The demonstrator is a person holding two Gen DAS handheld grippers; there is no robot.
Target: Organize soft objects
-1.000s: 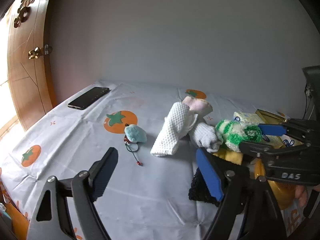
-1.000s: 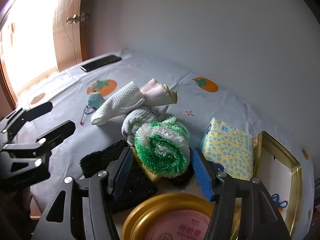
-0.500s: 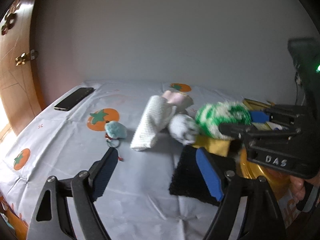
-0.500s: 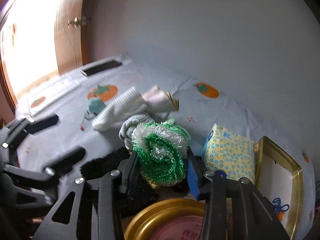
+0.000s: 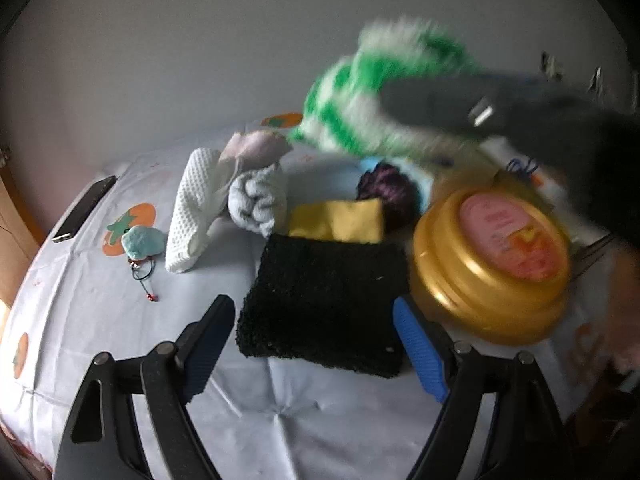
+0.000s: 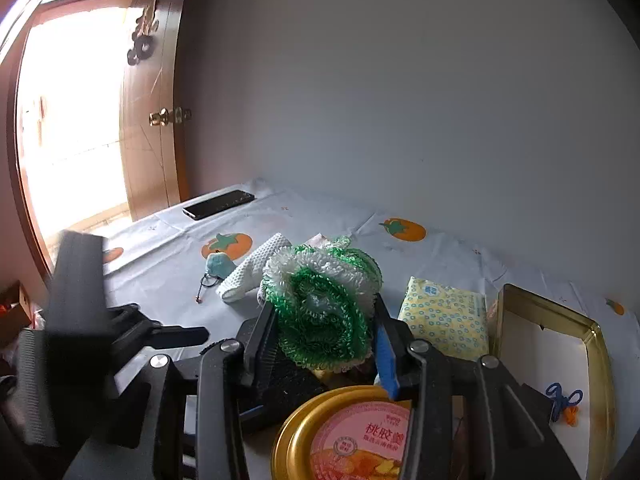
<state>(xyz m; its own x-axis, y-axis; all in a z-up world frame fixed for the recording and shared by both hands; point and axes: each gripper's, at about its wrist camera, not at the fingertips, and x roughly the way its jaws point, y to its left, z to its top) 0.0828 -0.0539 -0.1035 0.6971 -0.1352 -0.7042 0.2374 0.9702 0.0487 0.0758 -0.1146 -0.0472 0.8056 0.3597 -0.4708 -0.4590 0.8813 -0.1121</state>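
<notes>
My right gripper [image 6: 324, 320] is shut on a fluffy green and white scrubber [image 6: 320, 304] and holds it lifted above the table. It also shows blurred in the left wrist view [image 5: 372, 96]. My left gripper [image 5: 316, 344] is open and empty, low over a black fuzzy cloth [image 5: 324, 304]. Behind the cloth lie a yellow cloth [image 5: 340, 220], a rolled grey-white towel [image 5: 258, 200], a white waffle cloth [image 5: 188, 216], a pink cloth [image 5: 256, 148], a dark purple scrubber [image 5: 388, 190] and a small teal plush keychain [image 5: 142, 240].
A round gold tin [image 5: 492, 264] stands right of the black cloth. A yellow tissue pack [image 6: 444, 320] and an open gold box [image 6: 552, 356] lie at the right. A black phone [image 5: 82, 210] lies at the far left, near a wooden door [image 6: 152, 128].
My right gripper has closed on the green scrubber and lifted it up off the pile. My left gripper has moved right and forward, over the black cloth.
</notes>
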